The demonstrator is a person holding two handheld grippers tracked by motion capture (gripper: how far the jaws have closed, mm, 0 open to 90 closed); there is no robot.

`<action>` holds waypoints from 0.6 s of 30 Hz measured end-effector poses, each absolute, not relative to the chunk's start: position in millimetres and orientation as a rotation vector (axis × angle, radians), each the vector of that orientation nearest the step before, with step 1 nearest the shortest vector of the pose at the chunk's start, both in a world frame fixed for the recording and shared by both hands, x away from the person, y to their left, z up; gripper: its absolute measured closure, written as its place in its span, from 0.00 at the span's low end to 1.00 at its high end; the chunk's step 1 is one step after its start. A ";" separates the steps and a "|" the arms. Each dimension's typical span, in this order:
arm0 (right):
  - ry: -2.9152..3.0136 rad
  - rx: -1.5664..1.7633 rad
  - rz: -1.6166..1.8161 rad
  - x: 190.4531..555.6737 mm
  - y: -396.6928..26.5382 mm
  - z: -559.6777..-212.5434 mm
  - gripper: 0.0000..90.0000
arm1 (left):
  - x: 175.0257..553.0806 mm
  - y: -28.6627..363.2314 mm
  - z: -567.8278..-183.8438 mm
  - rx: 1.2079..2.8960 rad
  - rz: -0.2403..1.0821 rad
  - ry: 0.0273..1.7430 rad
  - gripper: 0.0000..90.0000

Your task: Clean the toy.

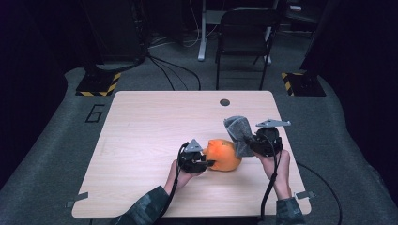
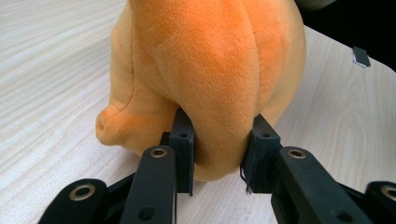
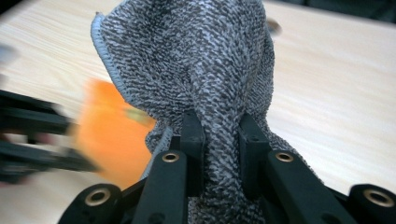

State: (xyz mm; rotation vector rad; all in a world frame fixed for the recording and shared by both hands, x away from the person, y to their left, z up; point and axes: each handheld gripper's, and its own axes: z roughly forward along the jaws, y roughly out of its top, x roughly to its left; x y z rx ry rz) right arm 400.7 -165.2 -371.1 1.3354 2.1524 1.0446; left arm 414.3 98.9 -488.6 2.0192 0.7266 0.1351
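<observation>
Right of centre on the surface (image 1: 141, 122), toward the near edge, an orange plush toy (image 1: 224, 154) is seen resting on the wood. Its long axis can't be told; a small nub (image 2: 105, 125) points left in the left gripper view. The left gripper (image 1: 202, 163) is clamped on the toy's near-left side, with a fold of plush pinched between the pads (image 2: 183, 140). Just right of the toy, a grey knitted cloth (image 1: 239, 133) is held off the surface by the right gripper (image 1: 251, 143), jaws clamped on a bunched fold. The cloth stands roughly upright, long axis vertical, edge hem (image 3: 108, 56) at its left. A "6" (image 1: 95, 113) is marked on the floor off the far-left corner.
</observation>
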 end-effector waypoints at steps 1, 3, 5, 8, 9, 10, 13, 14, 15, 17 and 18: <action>2.157 1.312 1.073 396.3 -158.2 -365.5 0.85 | 414.3 98.9 -488.6 2.019 0.137 0.726 0.77; 2.178 1.277 1.105 391.9 -149.2 -361.9 0.85 | 413.9 98.6 -488.8 2.013 0.133 0.731 0.77; 2.211 1.248 1.115 390.0 -137.5 -363.3 0.85 | 413.8 98.5 -488.7 2.013 0.128 0.730 0.77; 2.269 1.239 1.086 392.6 -123.1 -374.1 0.85 | 413.7 98.3 -488.7 2.012 0.131 0.725 0.77; 2.282 1.231 1.076 394.2 -120.3 -378.1 0.85 | 413.6 98.1 -488.7 2.010 0.131 0.728 0.77; 2.306 1.216 1.064 396.8 -116.7 -384.1 0.85 | 413.5 98.1 -488.7 2.012 0.129 0.729 0.77; 2.315 1.228 0.987 401.6 -104.9 -401.6 0.85 | 415.1 99.2 -490.4 2.019 0.130 0.734 0.77; 2.315 1.222 0.976 402.2 -104.3 -403.3 0.85 | 415.7 99.9 -490.6 2.021 0.128 0.733 0.77; 2.313 1.224 0.976 402.4 -104.2 -403.4 0.85 | 415.6 99.9 -490.4 2.021 0.128 0.732 0.77; 2.316 1.210 0.966 402.4 -105.6 -402.4 0.85 | 415.0 99.1 -490.1 2.023 0.136 0.728 0.77; 2.310 1.214 0.967 402.2 -105.8 -402.7 0.85 | 414.7 98.8 -490.0 2.023 0.137 0.728 0.77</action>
